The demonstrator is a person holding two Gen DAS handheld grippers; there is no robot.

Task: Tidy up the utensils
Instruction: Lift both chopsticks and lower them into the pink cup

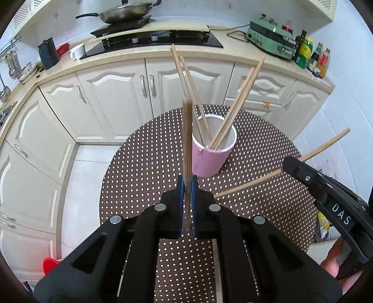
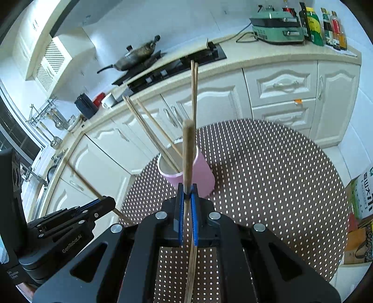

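Left gripper (image 1: 187, 186) clamped on one chopstick (image 1: 187, 130), held above dotted table (image 1: 151, 167), just short of pink cup (image 1: 211, 153). Right gripper (image 2: 187, 193) clamped on second chopstick (image 2: 188, 149), also just short of pink cup (image 2: 205, 177). Seen from left wrist, right gripper (image 1: 289, 164) off to cup's right, its stick (image 1: 324, 149) crossing sideways. Cup upright on table, four chopsticks (image 1: 235, 111) leaning inside, two left, two right. Beyond cup: white cabinets (image 1: 112, 93), stove (image 1: 158, 39), pan (image 1: 126, 12).

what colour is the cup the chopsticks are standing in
Pink outside, white inside; the cup shows best in the left wrist view.
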